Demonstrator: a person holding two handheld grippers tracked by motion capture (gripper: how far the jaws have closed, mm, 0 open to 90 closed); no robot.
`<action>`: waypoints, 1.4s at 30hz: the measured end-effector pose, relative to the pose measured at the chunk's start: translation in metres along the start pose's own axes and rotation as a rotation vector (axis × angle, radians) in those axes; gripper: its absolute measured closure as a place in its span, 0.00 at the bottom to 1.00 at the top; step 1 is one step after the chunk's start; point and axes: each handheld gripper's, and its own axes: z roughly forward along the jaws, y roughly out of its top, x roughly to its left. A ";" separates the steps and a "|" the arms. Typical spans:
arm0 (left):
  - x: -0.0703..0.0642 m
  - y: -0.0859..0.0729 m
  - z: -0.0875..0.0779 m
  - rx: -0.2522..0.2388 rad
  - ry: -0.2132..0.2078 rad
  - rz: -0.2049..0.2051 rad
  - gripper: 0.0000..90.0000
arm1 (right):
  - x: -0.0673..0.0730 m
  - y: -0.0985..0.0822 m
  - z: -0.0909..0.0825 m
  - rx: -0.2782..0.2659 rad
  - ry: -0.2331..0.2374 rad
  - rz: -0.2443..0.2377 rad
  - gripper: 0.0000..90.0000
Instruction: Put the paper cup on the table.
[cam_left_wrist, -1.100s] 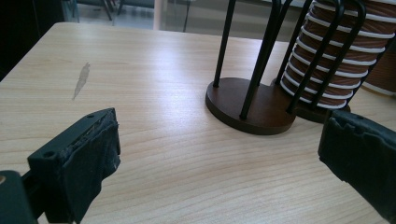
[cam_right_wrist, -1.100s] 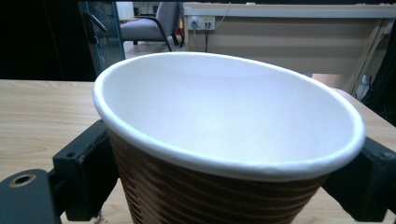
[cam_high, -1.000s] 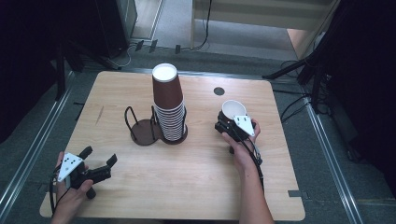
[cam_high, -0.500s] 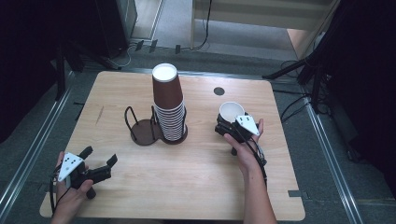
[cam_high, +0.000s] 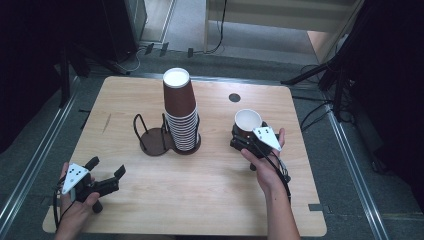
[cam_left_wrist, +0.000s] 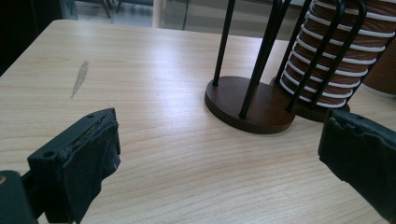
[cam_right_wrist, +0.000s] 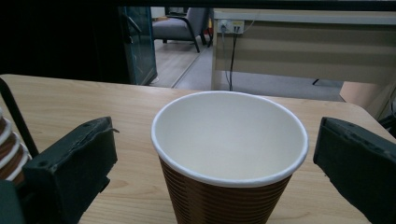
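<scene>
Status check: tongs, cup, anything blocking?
Right tongs open around upright cup, no contact. Left tongs open, idle near edge. Cup stack in holder alongside, nothing blocking.

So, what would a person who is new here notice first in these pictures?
Probably the tall stack of brown paper cups, upside down in a black wire holder mid-table. Next, the single upright cup on the right, standing between the open jaws of the right gripper, apart from both.

Left gripper (cam_high: 106, 171): black body, two blocky black jaws with worn padded faces, grey three-cornered plate with dark dots on top, black cable trailing. Right gripper (cam_high: 246, 136): same build, same plate. Forearms bare, no sleeves.
</scene>
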 end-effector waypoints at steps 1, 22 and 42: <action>0.000 0.000 0.000 0.001 0.000 0.000 0.00 | 0.000 0.001 -0.002 -0.004 0.006 0.002 0.00; 0.000 0.000 0.000 0.002 0.002 -0.002 0.00 | -0.017 0.001 -0.051 -0.037 -0.016 -0.047 0.00; 0.001 0.000 0.000 0.002 0.008 -0.012 0.00 | -0.038 -0.022 -0.078 -0.009 -0.055 -0.023 0.00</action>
